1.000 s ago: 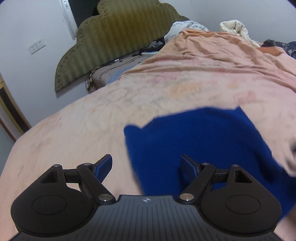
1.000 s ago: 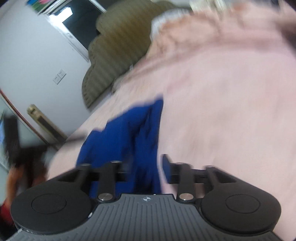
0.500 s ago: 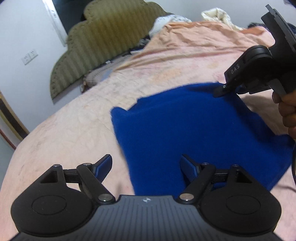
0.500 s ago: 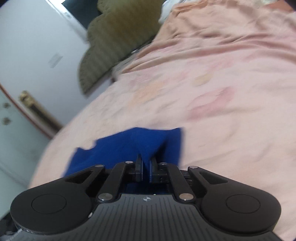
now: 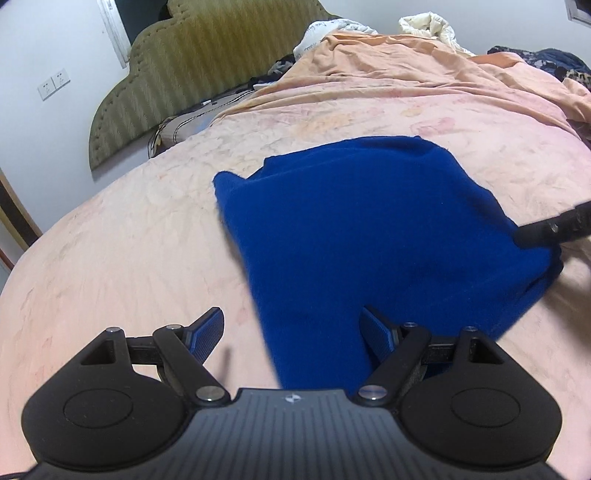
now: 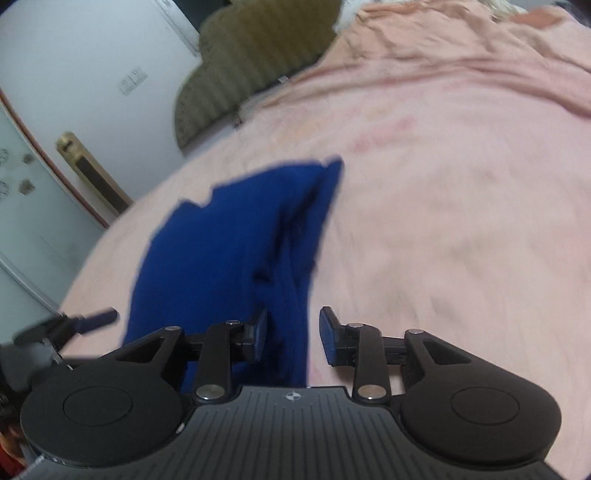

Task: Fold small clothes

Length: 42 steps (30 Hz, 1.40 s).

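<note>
A small dark blue garment (image 5: 373, 229) lies folded over on the pink bedspread (image 5: 129, 240). In the right wrist view the blue garment (image 6: 229, 251) runs from mid-frame down between my fingers. My left gripper (image 5: 295, 332) is open and empty, its fingers straddling the garment's near left edge. My right gripper (image 6: 293, 334) is open, with the garment's right edge lying between its pads. A right gripper fingertip (image 5: 554, 230) shows at the garment's right corner in the left wrist view. The left gripper's tip (image 6: 92, 319) shows at lower left in the right wrist view.
An olive padded headboard (image 5: 192, 70) stands at the far left of the bed. An orange quilt (image 5: 424, 70) and white bedding (image 5: 428, 22) are bunched at the far side. A white wall with a socket (image 5: 53, 83) lies left. A door with a brass handle (image 6: 88, 173) stands left.
My right gripper, shut on the garment's corner half a second ago, has opened and let it go. The garment now lies flatter and folded over. The left gripper stays open.
</note>
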### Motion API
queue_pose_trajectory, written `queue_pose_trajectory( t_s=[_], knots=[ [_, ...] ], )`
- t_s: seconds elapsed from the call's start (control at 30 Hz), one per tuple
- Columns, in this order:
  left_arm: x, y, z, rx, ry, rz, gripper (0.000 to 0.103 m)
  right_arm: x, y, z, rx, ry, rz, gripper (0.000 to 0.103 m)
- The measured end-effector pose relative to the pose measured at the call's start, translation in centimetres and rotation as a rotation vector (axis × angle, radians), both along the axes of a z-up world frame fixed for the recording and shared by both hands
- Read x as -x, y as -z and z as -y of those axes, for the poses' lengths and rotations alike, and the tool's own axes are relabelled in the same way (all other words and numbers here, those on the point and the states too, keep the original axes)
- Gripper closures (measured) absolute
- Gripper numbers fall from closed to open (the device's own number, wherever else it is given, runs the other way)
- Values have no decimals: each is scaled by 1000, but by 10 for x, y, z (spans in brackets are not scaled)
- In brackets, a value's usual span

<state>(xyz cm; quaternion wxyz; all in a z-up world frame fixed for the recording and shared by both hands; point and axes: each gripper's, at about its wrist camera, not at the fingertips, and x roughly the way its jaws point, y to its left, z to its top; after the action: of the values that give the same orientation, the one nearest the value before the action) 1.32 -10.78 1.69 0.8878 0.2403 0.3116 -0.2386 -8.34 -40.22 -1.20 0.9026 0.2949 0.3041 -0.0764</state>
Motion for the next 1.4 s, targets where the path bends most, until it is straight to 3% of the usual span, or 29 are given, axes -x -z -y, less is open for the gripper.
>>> queue_pose_trajectory(
  t_s=[0.2, 0.3, 0.37, 0.4, 0.47, 0.53, 0.57, 0.7, 0.77, 0.8, 0.83, 0.87, 0.93, 1.0, 1.07, 1.13, 1.2, 1.23, 1.27, 1.3, 1.37, 1.4],
  knots=[
    [7, -5, -10, 13, 2, -4, 22, 28, -15, -15, 23, -3, 49, 100],
    [8, -6, -12, 38, -13, -32, 22, 28, -16, -18, 93, 22, 14, 81],
    [8, -10, -11, 66, -6, -48, 22, 29, -17, -19, 68, 14, 45, 62],
    [9, -12, -10, 74, 2, -48, 22, 29, -17, -19, 52, 2, 60, 61],
    [10, -13, -5, 73, 11, -42, 22, 25, -17, -26, 84, -22, 54, 64],
    [11, -12, -1, 64, 13, -39, 22, 19, -11, -31, 115, -33, 17, 88],
    [12, -12, -1, 61, 15, -40, 22, 19, -8, -31, 109, -32, 1, 94],
    [21, -19, -5, 69, 46, -21, 22, 32, -11, -35, 127, -40, 10, 97],
    [20, -18, -3, 61, 49, -4, 22, 34, -10, -37, 155, -57, -26, 95],
    [16, -16, -1, 52, 35, -3, 22, 32, -9, -37, 167, -67, -47, 84],
    [12, -15, 1, 50, 23, -13, 22, 31, -11, -35, 174, -51, -51, 80],
    [9, -13, 2, 60, 18, -29, 22, 30, -16, -33, 178, -19, -27, 74],
    [1, -6, 6, 78, 18, -85, 22, 24, -32, -34, 224, 24, 43, 73],
    [-2, 3, 9, 69, -1, -128, 22, 7, -45, -40, 259, -3, 97, 73],
    [2, 4, 10, 61, 6, -106, 22, -20, -42, -42, 233, -65, 109, 71],
    [8, 0, 6, 60, 20, -96, 22, -47, -25, -36, 188, -71, 45, 76],
    [12, -7, -3, 79, 26, -81, 22, -55, -8, -23, 160, 1, -5, 94],
    [11, -10, -7, 91, 23, -68, 22, -48, -8, -18, 116, 35, 14, 94],
    [7, -14, -12, 104, 13, -55, 22, -37, -10, -15, 70, 53, 49, 87],
    [2, -15, -14, 113, 0, -51, 22, -27, -13, -14, 59, 59, 76, 68],
    [-18, -17, -17, 137, -41, -71, 22, -17, -18, -16, 112, 70, 80, 44],
    [-31, -18, -19, 161, -63, -89, 22, -16, -20, -15, 143, 65, 75, 40]
  ],
)
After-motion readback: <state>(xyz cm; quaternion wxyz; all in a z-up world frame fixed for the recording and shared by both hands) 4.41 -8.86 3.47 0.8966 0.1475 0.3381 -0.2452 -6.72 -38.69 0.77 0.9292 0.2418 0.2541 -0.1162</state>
